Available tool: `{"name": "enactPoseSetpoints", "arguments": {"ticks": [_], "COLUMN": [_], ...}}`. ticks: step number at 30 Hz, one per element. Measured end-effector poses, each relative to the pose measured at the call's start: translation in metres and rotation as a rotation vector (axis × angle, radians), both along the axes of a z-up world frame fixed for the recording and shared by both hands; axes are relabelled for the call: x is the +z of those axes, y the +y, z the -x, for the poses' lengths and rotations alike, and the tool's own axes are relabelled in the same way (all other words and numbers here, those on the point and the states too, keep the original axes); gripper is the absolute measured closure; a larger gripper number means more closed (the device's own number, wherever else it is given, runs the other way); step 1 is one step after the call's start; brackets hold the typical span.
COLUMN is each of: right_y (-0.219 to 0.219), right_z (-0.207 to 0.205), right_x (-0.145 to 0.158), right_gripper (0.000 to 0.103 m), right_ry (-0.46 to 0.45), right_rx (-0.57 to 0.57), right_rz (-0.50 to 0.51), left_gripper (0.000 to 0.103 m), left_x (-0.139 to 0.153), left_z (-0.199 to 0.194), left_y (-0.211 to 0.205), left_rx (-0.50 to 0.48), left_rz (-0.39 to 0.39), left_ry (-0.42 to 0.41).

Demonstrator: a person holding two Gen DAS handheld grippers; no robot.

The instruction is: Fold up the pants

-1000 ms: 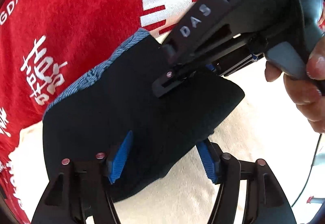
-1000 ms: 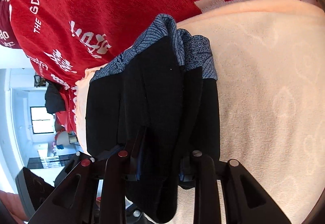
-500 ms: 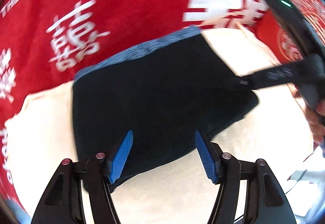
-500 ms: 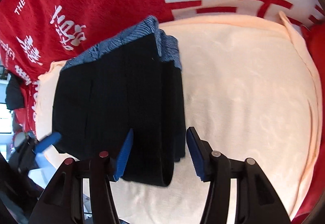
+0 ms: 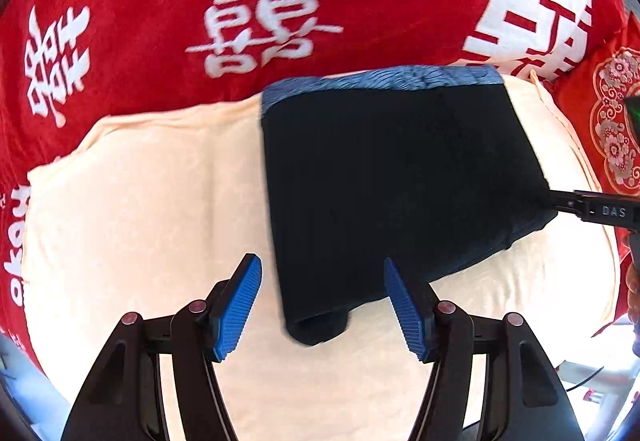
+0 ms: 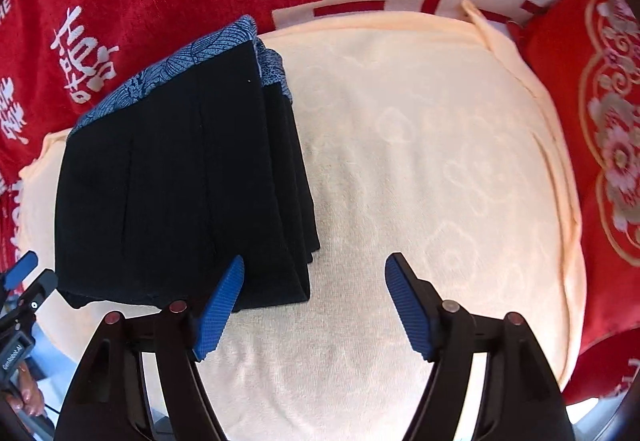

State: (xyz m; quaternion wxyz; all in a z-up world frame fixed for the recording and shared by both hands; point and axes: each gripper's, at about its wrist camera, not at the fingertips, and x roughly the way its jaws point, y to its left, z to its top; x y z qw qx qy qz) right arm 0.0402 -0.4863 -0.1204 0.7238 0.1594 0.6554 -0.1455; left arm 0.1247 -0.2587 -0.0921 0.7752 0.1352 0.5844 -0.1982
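L gripper: jaws spread, nothing held; I see the near corner of the pants lying between the blue pads, no contact. R gripper: jaws apart, empty, over bare towel, just beside the stack's R edge. Pants sit folded in a compact black stack w/ blue waistband at far edge, on the cream towel over the red blanket. Fold looks approx. complete. Risk: a pad catching the loose near corner or layered R edge during pull-away would drag layers open.
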Motion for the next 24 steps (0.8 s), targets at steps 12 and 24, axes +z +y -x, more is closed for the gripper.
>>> {"name": "enactPoseSetpoints", "arguments": {"ticks": [12,24], "right_y": [0.055,0.084], "right_z": [0.038,0.035], "right_x": [0.015,0.017], "right_gripper": [0.023,0.018], "right_ry": [0.008,-0.047], "right_rx": [-0.114,-0.064], "right_rz": [-0.060,-0.143], "left_gripper": [0.008,0.008], "left_x": [0.000,-0.020], "left_z": [-0.015,-0.027], "left_y": [0.038,0.034], "left_rx": [-0.018,0.023], "left_rz": [0.013,-0.002], "left_ry": [0.029,0.103]}}
